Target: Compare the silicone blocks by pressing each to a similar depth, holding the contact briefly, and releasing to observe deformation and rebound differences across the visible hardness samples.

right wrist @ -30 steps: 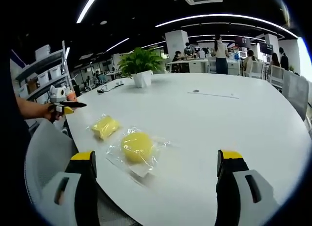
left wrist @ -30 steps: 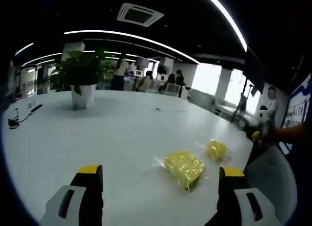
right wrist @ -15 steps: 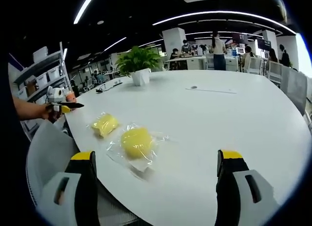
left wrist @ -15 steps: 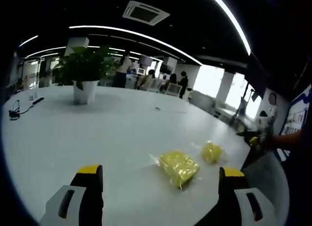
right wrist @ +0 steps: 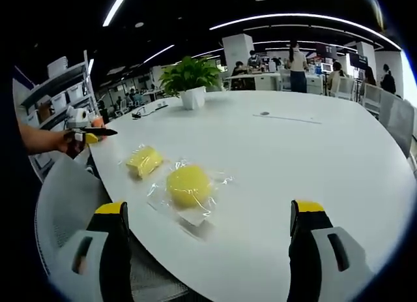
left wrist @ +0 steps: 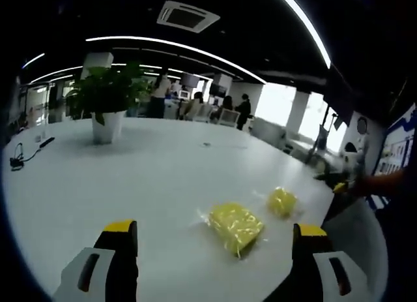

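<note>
- Slippage is the main risk: both yellow blocks are lying in loose clear wrappers on the smooth white desk, so a press coming in at a slant could be skating a block sideways instead of sinking into it.
- The left tool is standing wide open and holding nothing; the right tool is likewise spread wide and empty, both hovering short of the blocks, so no contact is being made yet.
- The round block is sitting near the desk's near edge, just beside the flat block; a hard push could be nudging it off toward the chair below.
- Uneven depth is another hazard: pressing through crinkled film may be hiding how far each sample is really giving.
- The left gripper view is showing the flat block nearer and the round block farther right, plus a cable at the far left of the desk.
- The right gripper view is showing the other tool in a hand at left, shelving behind it, and the potted plant far across the desk.
</note>
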`<state>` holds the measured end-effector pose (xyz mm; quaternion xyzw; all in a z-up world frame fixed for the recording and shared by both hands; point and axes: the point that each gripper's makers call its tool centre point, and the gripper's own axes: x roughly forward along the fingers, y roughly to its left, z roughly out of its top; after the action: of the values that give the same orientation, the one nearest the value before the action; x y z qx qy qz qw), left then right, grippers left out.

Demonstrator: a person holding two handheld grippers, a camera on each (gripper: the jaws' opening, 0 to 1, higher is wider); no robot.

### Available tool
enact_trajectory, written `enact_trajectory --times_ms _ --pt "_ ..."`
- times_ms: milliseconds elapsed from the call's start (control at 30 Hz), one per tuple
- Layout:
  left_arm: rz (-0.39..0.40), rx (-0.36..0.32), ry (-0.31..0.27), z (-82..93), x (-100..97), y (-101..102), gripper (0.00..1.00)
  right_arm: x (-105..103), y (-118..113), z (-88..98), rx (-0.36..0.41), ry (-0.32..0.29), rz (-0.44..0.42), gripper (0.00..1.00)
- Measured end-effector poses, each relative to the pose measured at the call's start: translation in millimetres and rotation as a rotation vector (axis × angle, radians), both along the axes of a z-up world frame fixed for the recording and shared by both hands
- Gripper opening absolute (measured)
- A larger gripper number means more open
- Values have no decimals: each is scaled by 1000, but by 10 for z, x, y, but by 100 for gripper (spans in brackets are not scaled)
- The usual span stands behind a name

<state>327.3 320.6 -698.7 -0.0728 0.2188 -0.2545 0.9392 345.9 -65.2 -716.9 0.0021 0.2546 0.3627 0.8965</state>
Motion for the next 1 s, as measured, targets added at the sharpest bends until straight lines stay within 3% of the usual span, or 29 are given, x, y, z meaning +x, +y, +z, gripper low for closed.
enact_trajectory --times_ms 233,667,767,867,933,1000 --pt "1 -41 32 -14 24 -81 100 -32 -29 21 0 -15 -8 96" --pt "-21 -67 51 178 162 -401 100 -96 -86 29 13 -20 -47 96" --pt "-19 -112 62 216 207 -451 100 -114 -57 21 12 -22 -39 96" --pt "-16 -132 89 238 248 -529 100 -115 -62 43 11 -37 -38 96" --pt "-37 -126 167 183 217 -656 100 -113 -83 53 12 -42 -41 96" --pt "-51 -141 199 182 226 -769 100 -116 -119 23 10 -25 -48 96"
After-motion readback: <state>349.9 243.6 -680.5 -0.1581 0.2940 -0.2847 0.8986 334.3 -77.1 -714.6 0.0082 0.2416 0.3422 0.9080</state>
